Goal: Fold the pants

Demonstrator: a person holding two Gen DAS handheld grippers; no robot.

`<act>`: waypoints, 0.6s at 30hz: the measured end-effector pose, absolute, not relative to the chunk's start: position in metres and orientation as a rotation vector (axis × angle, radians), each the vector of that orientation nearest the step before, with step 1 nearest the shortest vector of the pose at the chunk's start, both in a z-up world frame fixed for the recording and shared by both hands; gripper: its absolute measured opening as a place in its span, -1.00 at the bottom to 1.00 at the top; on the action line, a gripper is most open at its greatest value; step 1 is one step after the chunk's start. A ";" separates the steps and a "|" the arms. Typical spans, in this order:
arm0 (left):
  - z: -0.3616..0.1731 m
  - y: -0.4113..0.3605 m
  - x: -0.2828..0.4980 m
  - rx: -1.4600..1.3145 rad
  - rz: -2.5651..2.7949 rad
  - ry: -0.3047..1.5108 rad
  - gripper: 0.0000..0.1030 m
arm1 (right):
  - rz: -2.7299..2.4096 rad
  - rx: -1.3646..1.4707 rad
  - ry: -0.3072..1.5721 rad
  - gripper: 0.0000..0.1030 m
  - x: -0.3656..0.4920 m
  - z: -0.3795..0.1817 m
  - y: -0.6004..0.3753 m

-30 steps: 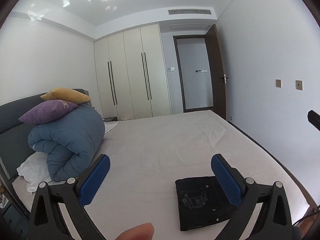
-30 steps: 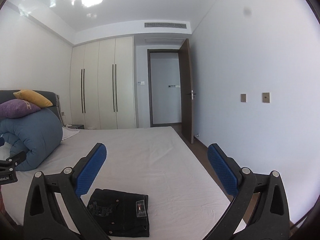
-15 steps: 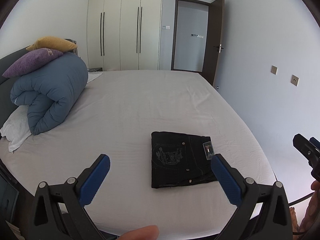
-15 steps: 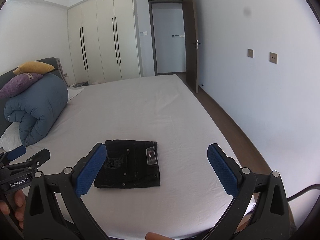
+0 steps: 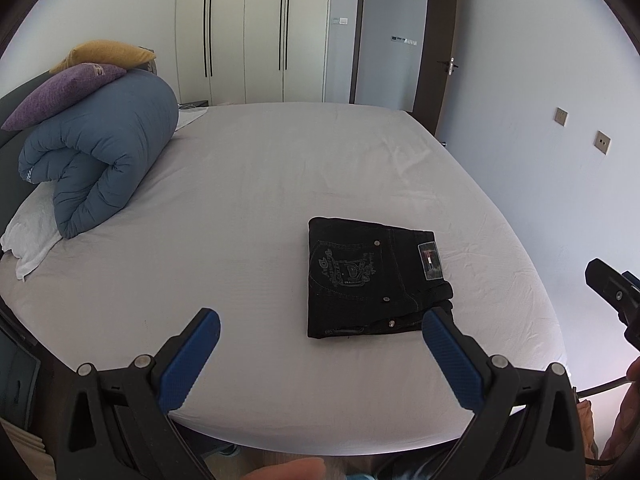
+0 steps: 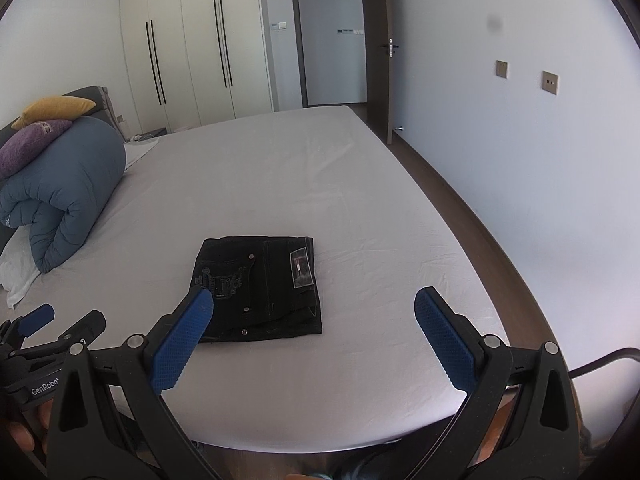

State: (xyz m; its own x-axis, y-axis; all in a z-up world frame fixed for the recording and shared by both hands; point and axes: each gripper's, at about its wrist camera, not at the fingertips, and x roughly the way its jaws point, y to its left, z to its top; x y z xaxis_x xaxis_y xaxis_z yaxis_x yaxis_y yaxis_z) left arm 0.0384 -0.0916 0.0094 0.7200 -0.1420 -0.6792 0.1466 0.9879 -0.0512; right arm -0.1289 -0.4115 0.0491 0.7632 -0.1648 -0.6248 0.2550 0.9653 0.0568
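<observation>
A pair of black pants (image 5: 372,278) lies folded into a neat rectangle on the white bed sheet (image 5: 248,184), near the foot edge. It also shows in the right wrist view (image 6: 262,282). My left gripper (image 5: 320,344) is open and empty, held above the bed's edge, just short of the pants. My right gripper (image 6: 314,326) is open and empty, also above the edge, its left finger (image 6: 182,336) in front of the pants' left corner. The left gripper shows at the lower left of the right wrist view (image 6: 36,332).
A rolled blue duvet (image 5: 100,156) with a purple pillow (image 5: 60,90) and a yellow pillow (image 5: 104,52) lies at the head of the bed. Wardrobes (image 5: 248,28) and an open door (image 5: 444,48) stand beyond. A wall (image 6: 540,140) runs along the right.
Both grippers have tilted downward, so the views now look down on the bed and the folded pants. The pants have not moved.
</observation>
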 end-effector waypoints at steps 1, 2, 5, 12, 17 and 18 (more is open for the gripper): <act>0.008 -0.091 0.039 0.005 -0.160 0.753 1.00 | -0.227 0.142 0.671 1.00 -0.126 0.046 -0.412; 0.007 -0.091 0.039 0.004 -0.159 0.756 1.00 | -0.225 0.142 0.677 1.00 -0.124 0.044 -0.412; 0.004 -0.090 0.040 0.004 -0.158 0.763 1.00 | -0.218 0.139 0.692 1.00 -0.120 0.038 -0.410; -0.001 -0.091 0.043 0.009 -0.155 0.782 1.00 | -0.205 0.141 0.719 1.00 -0.111 0.024 -0.407; -0.005 -0.093 0.043 0.017 -0.156 0.791 1.00 | -0.199 0.146 0.732 1.00 -0.107 0.017 -0.407; -0.005 -0.094 0.043 0.018 -0.156 0.793 1.00 | -0.199 0.147 0.734 1.00 -0.106 0.015 -0.407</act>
State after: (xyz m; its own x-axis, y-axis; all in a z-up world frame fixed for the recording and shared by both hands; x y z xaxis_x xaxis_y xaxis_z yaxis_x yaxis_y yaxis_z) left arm 0.0428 -0.0935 -0.0053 0.6906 -0.1331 -0.7109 0.1466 0.9883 -0.0426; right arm -0.1063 -0.4068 0.0153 0.7251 -0.1283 -0.6766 0.2308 0.9709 0.0633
